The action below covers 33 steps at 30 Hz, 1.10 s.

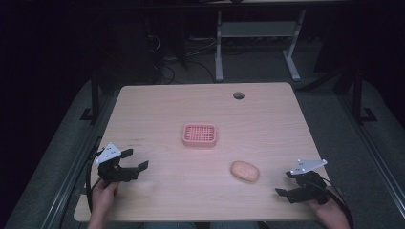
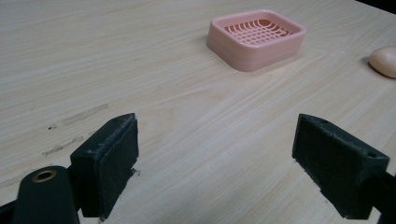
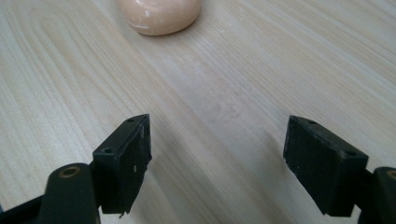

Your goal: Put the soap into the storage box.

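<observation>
Both grippers wide open, bare table between.
Left gripper (image 1: 134, 160) faces dish (image 1: 200, 135); right gripper (image 1: 288, 183) faces soap (image 1: 245, 171), near table (image 1: 157, 105) edge.

Table (image 1: 200, 114) evenly lit, surroundings dark — soft shadows, gripper views sharp, high view grainy

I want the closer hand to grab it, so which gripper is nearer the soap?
The right gripper. The soap lies on its side of the table; the left gripper sits farther off.

wooden table (image 1: 157, 114), cable hole (image 1: 239, 95) (far edge)
</observation>
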Motion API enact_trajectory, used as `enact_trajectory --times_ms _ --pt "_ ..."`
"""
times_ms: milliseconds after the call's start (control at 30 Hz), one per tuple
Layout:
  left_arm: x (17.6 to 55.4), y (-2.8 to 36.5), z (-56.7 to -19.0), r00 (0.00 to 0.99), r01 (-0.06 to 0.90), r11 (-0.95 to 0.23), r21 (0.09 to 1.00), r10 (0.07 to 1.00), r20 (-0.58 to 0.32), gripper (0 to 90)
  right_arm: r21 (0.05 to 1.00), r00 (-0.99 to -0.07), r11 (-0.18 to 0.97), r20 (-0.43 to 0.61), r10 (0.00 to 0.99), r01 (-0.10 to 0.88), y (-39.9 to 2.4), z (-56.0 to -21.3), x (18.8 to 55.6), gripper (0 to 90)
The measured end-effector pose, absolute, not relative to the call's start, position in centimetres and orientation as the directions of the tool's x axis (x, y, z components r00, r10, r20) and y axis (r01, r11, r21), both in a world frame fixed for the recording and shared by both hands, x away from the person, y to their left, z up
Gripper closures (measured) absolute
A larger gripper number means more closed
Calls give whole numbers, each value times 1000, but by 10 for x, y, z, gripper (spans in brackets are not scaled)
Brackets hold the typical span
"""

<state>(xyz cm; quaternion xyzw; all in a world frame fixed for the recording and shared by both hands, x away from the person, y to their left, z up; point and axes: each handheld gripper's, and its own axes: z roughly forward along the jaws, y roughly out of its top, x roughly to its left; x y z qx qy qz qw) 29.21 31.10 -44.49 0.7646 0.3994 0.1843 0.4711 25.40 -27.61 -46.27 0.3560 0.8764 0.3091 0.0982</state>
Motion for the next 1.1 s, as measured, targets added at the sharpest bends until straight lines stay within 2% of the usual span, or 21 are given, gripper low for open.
enact_trajectory --times_ms 467,1100 --pt "290 309 -445 619 439 -244 865 780 -94 143 601 -750 582 46 659 548 -265 -462 257 228" --pt "289 313 -444 609 436 -239 868 788 -90 143 583 -791 635 23 611 507 -243 -441 269 229"
